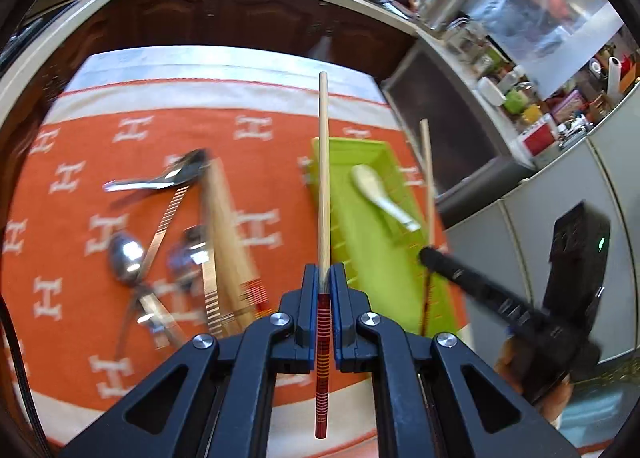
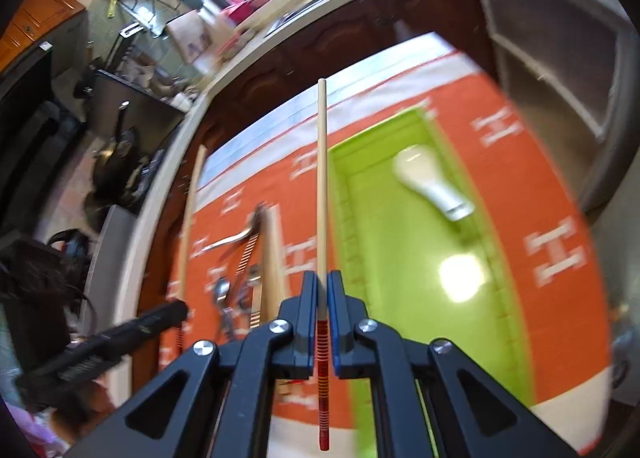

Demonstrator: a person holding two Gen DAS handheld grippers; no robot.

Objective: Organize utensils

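Note:
My left gripper [image 1: 324, 272] is shut on a wooden chopstick [image 1: 324, 162] with a red striped end, held above the orange cloth. My right gripper [image 2: 322, 278] is shut on a matching chopstick [image 2: 322, 178]. Each gripper shows in the other's view: the right gripper [image 1: 434, 256] over the tray's near right edge, the left gripper [image 2: 176, 310] off the cloth's left side. A lime green tray [image 1: 360, 250] [image 2: 400, 278] holds a white ceramic spoon [image 1: 380, 194] [image 2: 430, 182]. Metal spoons [image 1: 128, 258] and more chopsticks [image 1: 224, 226] lie in a loose pile [image 2: 244, 258] left of the tray.
The orange cloth [image 1: 100, 138] with white H marks covers the table. Dark wooden cabinets [image 1: 224, 18] and a white counter with a sink run behind it. A cluttered counter [image 1: 532, 114] and grey cabinet fronts [image 1: 520, 250] stand to the right.

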